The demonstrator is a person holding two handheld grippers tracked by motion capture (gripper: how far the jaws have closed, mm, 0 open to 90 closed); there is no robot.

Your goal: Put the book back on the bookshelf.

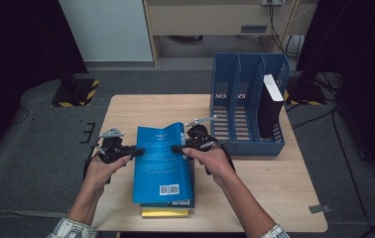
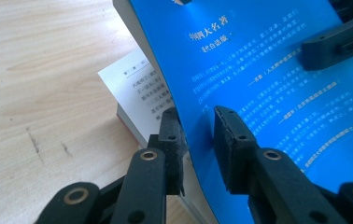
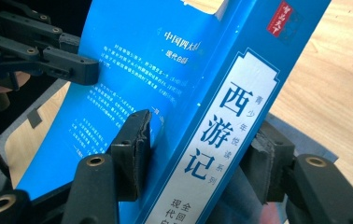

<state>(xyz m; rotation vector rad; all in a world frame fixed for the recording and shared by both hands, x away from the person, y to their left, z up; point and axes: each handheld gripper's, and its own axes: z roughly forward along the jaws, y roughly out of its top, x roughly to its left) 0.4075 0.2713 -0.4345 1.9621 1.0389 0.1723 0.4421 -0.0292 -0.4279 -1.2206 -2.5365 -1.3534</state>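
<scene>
A blue paperback (image 1: 161, 163) with white Chinese print is held up at a tilt between both grippers, over a small stack of books (image 1: 165, 208). My left gripper (image 1: 137, 151) (image 2: 198, 126) pinches the book's (image 2: 268, 70) left edge, one jaw above the cover and one beneath it. My right gripper (image 1: 178, 148) (image 3: 205, 133) clamps the spine side of the book (image 3: 165, 70), a pad on each face. Across the cover, the right gripper view shows the left gripper's jaws.
The stack on the wooden table (image 1: 275, 188) includes a yellow book (image 1: 164, 213). A printed white page (image 2: 137, 88) lies below the lifted cover. A blue three-slot file rack (image 1: 247, 99) stands at the right rear, with a dark book (image 1: 270, 106) upright in its rightmost slot.
</scene>
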